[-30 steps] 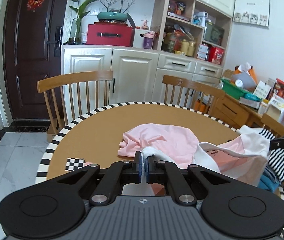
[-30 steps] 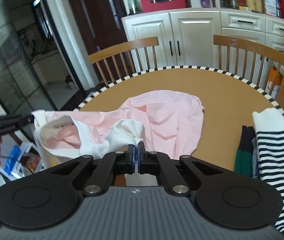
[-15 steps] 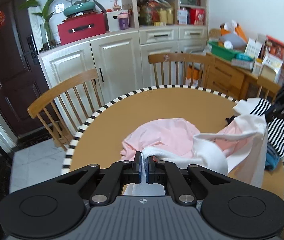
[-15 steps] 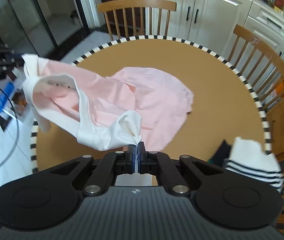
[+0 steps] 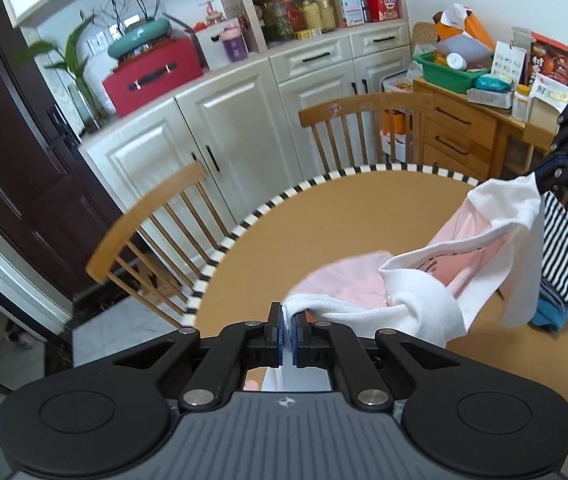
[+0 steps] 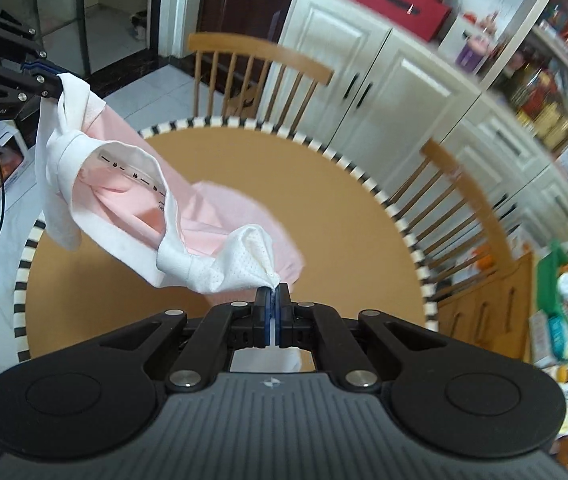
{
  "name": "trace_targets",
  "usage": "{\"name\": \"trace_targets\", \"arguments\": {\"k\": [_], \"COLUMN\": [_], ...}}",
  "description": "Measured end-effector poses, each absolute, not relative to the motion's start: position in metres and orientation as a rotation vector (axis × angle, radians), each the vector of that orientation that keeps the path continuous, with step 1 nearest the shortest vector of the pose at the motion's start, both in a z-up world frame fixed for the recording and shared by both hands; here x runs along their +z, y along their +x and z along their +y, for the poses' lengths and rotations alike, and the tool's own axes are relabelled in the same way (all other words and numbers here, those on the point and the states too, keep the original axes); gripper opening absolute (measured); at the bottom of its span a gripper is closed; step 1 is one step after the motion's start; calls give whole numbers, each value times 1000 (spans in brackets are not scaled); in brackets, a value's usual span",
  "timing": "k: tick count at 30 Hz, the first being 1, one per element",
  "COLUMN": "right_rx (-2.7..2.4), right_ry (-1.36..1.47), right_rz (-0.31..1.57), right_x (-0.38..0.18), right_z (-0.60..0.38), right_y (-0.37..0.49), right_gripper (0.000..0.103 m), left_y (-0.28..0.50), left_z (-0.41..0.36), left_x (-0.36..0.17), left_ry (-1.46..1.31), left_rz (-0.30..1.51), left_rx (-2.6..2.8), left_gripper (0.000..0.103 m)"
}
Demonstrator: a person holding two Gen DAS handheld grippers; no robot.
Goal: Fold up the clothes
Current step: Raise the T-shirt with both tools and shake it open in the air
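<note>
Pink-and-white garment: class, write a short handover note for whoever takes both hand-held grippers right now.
Left hand-held gripper: shut on the garment's white edge.
Right hand-held gripper: shut on another white edge.
The pink-and-white garment hangs between them above the round table, its lower pink part apparently on the tabletop.
Striped clothes lie at the table edge.
Done: picked up, spread.
Left: lay flat, fold.

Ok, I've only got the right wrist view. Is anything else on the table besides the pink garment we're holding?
Observer: Yes, a striped garment sits at the table edge, beyond the right gripper.
Operator: Anything under it?
Observer: A blue piece pokes out beneath it.
Operator: Is the left gripper pinching properly?
Observer: Up close, the left gripper has its fingers shut on the white edge of the pink garment.
</note>
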State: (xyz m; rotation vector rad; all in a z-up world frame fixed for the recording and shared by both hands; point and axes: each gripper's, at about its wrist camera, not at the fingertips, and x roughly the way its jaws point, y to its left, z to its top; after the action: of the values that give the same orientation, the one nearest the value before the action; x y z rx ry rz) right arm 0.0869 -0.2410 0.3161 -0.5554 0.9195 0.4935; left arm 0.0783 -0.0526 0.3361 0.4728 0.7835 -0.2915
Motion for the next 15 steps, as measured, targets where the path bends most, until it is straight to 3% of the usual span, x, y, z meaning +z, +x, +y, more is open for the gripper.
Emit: {"name": "trace_targets", "arguments": {"k": [15], "right_rx": [390], "right_ry": [-604], "right_rz": [729], "right_x": [417], "right_z": [-262], "right_y": [83], "right_gripper": [2], "left_y": [83], "left_z": [-88], "left_x": [443], "left_ry": [553], "left_rz": [694], "left_rx": [-191], "left_gripper": [4]}}
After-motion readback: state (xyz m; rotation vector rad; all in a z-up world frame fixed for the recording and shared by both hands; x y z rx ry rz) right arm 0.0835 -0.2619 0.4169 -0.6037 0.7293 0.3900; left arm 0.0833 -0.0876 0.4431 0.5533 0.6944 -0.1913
